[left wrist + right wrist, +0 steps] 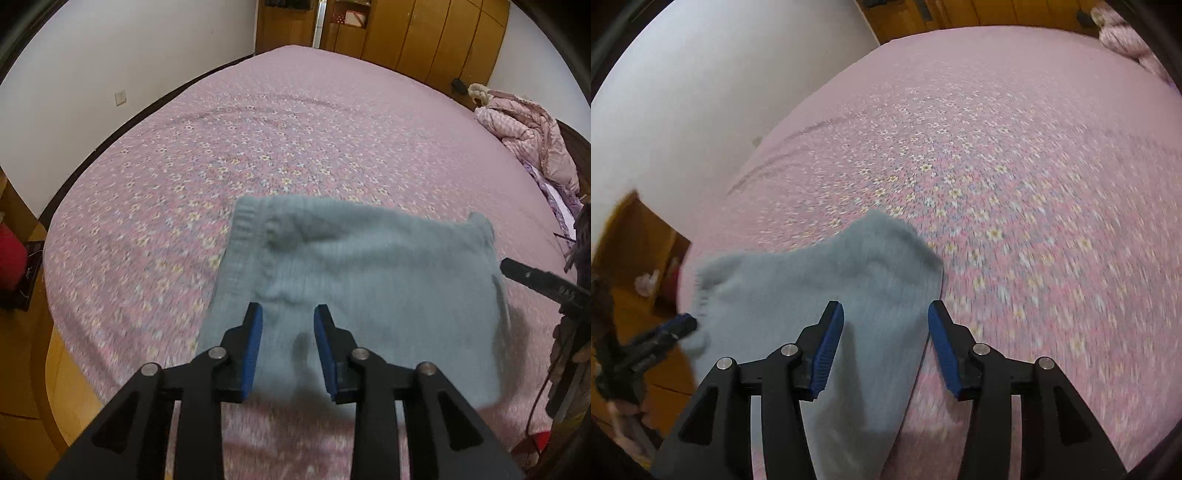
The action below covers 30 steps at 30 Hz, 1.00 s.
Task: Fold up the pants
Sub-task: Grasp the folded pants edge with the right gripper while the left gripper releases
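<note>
Grey-blue knitted pants (354, 273) lie folded on the pink flowered bedspread (258, 147), near the front edge of the bed. My left gripper (288, 314) hovers open above their near part, nothing between its blue pads. At the right edge of the left wrist view the right gripper's black finger (532, 278) shows beside the pants. In the right wrist view the pants (820, 288) sit left of centre. My right gripper (886, 310) is open over their right edge, with the left pad (827, 350) above the cloth. The left gripper (665, 332) shows at far left.
The bedspread (1015, 166) stretches far ahead and to the right. A pink quilted jacket (528, 133) lies heaped at the bed's far right. White wall (92, 74) runs along the left, wooden wardrobes (424, 33) behind. Wooden floor (55, 369) and a red item (11, 254) lie at left.
</note>
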Available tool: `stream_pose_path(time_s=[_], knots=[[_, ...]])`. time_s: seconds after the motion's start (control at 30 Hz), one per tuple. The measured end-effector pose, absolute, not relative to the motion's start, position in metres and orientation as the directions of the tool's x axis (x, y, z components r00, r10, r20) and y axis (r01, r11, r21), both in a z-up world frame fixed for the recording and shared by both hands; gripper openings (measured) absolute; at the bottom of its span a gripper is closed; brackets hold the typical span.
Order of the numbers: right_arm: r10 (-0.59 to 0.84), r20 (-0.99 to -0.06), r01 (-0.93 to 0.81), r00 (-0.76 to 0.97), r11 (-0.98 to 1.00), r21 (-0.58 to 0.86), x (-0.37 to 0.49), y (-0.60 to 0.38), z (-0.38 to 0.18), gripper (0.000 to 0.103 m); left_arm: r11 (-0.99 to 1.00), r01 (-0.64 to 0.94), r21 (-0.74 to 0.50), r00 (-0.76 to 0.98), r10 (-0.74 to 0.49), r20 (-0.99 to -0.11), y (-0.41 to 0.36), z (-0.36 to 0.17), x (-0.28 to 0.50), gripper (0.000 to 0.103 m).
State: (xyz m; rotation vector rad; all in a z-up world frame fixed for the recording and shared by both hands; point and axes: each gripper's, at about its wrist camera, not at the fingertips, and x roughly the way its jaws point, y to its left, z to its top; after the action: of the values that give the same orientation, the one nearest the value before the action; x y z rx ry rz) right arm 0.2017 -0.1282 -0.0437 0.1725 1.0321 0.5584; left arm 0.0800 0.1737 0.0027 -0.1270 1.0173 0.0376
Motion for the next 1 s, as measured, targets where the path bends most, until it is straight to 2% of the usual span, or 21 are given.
stream_pose_path(time_s=[0.2,0.37,0.47,0.53,0.67,0.77,0.87,1.0], knots=[[0.502,-0.783,-0.331,0.367,0.857,0.394,0.161,-0.143,-0.048,0.053,0.992,-0.112,-0.05,0.503,0.013,-0.864,0.179,-0.017,0.066,0.03],[0.494,-0.807,-0.299,0.325,0.863,0.408,0.146,-0.145,-0.074,0.053,0.994,-0.105,-0.022,0.507,0.035,-0.861,0.178,-0.029,0.067,0.03],[0.481,-0.796,-0.333,0.368,0.867,0.37,0.134,-0.136,-0.075,0.061,0.995,-0.101,-0.009,0.513,0.044,-0.857,0.175,-0.028,0.065,0.03],[0.465,-0.802,-0.343,0.376,0.873,0.346,0.129,-0.13,-0.076,0.061,0.994,-0.108,-0.026,0.518,0.034,-0.855,0.176,-0.024,0.06,0.03],[0.494,-0.814,-0.304,0.306,0.861,0.408,0.125,-0.128,-0.083,0.069,0.992,-0.108,-0.057,0.543,0.011,-0.84,0.174,-0.015,0.046,0.031],[0.495,-0.808,-0.298,0.319,0.862,0.411,0.115,-0.133,-0.083,0.069,0.992,-0.108,-0.061,0.537,0.006,-0.843,0.175,-0.019,0.043,0.033],[0.517,-0.795,-0.326,0.317,0.846,0.421,0.112,-0.119,-0.085,0.056,0.988,-0.127,-0.082,0.5,-0.007,-0.866,0.179,-0.034,0.049,0.033],[0.526,-0.795,-0.372,0.301,0.833,0.41,0.106,-0.099,-0.092,0.055,0.99,-0.118,-0.076,0.507,-0.006,-0.862,0.177,-0.034,0.047,0.033]])
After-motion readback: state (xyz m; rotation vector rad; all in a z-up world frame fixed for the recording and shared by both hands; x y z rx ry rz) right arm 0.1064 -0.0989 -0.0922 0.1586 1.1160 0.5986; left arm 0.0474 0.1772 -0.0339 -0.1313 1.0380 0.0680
